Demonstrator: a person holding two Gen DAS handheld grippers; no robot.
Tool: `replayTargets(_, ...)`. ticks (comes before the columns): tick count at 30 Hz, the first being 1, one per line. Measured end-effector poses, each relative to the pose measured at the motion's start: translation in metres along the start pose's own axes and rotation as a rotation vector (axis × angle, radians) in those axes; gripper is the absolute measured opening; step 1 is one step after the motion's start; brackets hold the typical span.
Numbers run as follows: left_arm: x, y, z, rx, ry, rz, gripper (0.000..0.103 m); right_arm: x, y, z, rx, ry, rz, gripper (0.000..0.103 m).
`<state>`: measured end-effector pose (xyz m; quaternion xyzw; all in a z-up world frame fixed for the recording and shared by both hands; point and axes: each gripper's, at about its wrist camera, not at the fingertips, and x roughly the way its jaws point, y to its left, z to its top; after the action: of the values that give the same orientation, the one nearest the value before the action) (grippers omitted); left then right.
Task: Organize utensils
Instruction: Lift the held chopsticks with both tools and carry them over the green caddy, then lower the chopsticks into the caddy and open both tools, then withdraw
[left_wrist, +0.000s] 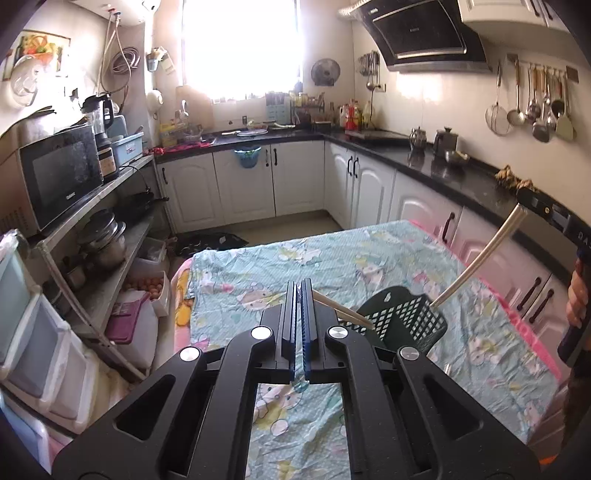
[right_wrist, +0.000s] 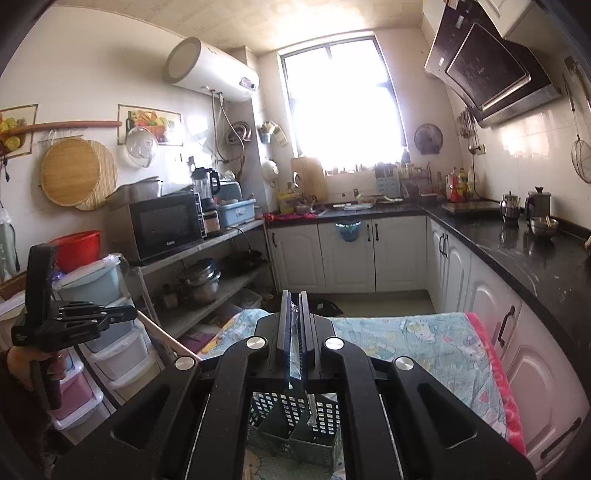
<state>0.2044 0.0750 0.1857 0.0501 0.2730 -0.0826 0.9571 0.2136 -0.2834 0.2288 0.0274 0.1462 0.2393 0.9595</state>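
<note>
Two grippers are each clamped on a utensil near the basket (left_wrist: 402, 317). The left gripper (left_wrist: 300, 291) has its jaws shut on wooden chopsticks (left_wrist: 343, 309), whose thin tips slant toward the basket's near rim. The right gripper (right_wrist: 294, 325) has its jaws closed on a long, pale, glossy handle (left_wrist: 476, 254) whose lower end reaches the basket's far side. Both pieces are slim and smooth, so either could pivot in the grip, snag the dark plastic lattice wall, or tip the light basket on the wrinkled cloth-covered surface (left_wrist: 369, 254).
</note>
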Motion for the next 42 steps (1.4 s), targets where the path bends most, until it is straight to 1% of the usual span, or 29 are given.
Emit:
replayTargets(7,0.017,-0.005,-0.008,0.017,0.035,0.009,0.001,0.025,-0.001,-0.018,0.008,0.049,-0.012,0.004)
replayTargets(12,0.036,-0.009,-0.019,0.026,0.074,0.01,0.001,0.04,-0.004,-0.031,0.02,0.074,-0.02,0.004)
replayTargets(20,0.057,-0.016,-0.034,0.002,0.109,-0.028,0.001,0.058,-0.011,-0.047,0.043,0.121,-0.036,0.004)
replayTargets(25,0.065,-0.019,-0.038,-0.02,0.117,-0.056,0.001,0.063,-0.014,-0.055,0.057,0.145,-0.047,0.005)
replayTargets(27,0.068,-0.019,-0.039,-0.034,0.118,-0.067,0.001,0.063,-0.016,-0.058,0.066,0.153,-0.045,0.007)
replayTargets(29,0.069,-0.02,-0.041,-0.043,0.116,-0.075,0.001,0.062,-0.017,-0.059,0.064,0.154,-0.053,0.014)
replayTargets(32,0.07,-0.021,-0.043,-0.054,0.113,-0.087,0.002,0.059,-0.017,-0.06,0.061,0.149,-0.063,0.022)
replayTargets(34,0.069,-0.021,-0.044,-0.061,0.104,-0.092,0.006,0.056,-0.017,-0.06,0.057,0.144,-0.071,0.027)
replayTargets(35,0.067,-0.021,-0.044,-0.067,0.095,-0.097,0.012,0.055,-0.018,-0.06,0.055,0.141,-0.074,0.03)
replayTargets(36,0.065,-0.021,-0.044,-0.074,0.083,-0.1,0.021,0.053,-0.018,-0.06,0.055,0.137,-0.077,0.033)
replayTargets(38,0.059,-0.02,-0.043,-0.091,0.056,-0.105,0.034,0.049,-0.02,-0.059,0.056,0.13,-0.078,0.038)
replayTargets(40,0.053,-0.019,-0.041,-0.103,0.03,-0.113,0.042,0.044,-0.021,-0.059,0.055,0.123,-0.079,0.043)
replayTargets(42,0.044,-0.018,-0.039,-0.115,-0.008,-0.122,0.056,0.04,-0.021,-0.058,0.051,0.116,-0.084,0.047)
